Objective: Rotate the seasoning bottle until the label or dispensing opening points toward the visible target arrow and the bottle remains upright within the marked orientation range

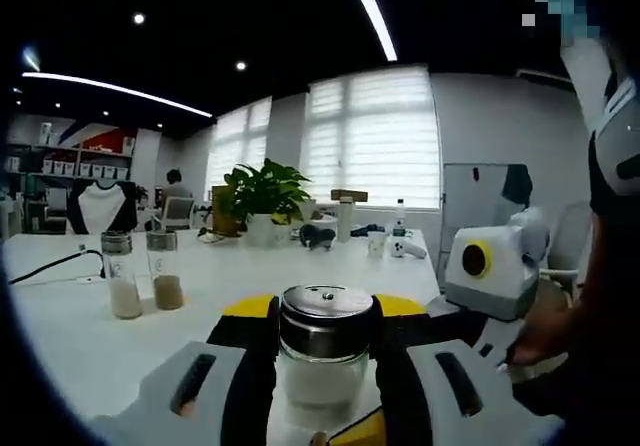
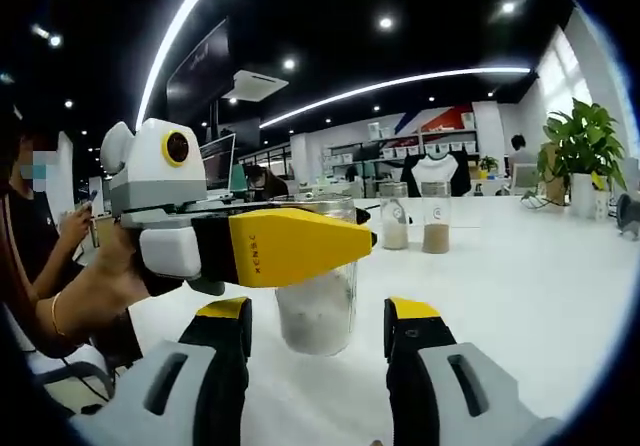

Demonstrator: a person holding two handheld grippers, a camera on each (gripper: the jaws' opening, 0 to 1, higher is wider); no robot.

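On the white table [image 1: 60, 266], seasoning bottle [image 1: 325, 351] clamped between left gripper [image 1: 325, 366] fingers; right gripper [image 2: 318, 341] fingers apart.

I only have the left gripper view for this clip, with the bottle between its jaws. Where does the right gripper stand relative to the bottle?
Observer: In the right gripper view, the right gripper is open, one jaw on each side of the bottle, with a gap on both sides.
Operator: Anything else close to the bottle there?
Observer: A yellow jaw of the left gripper lies across the bottle's front, with a hand holding that gripper.
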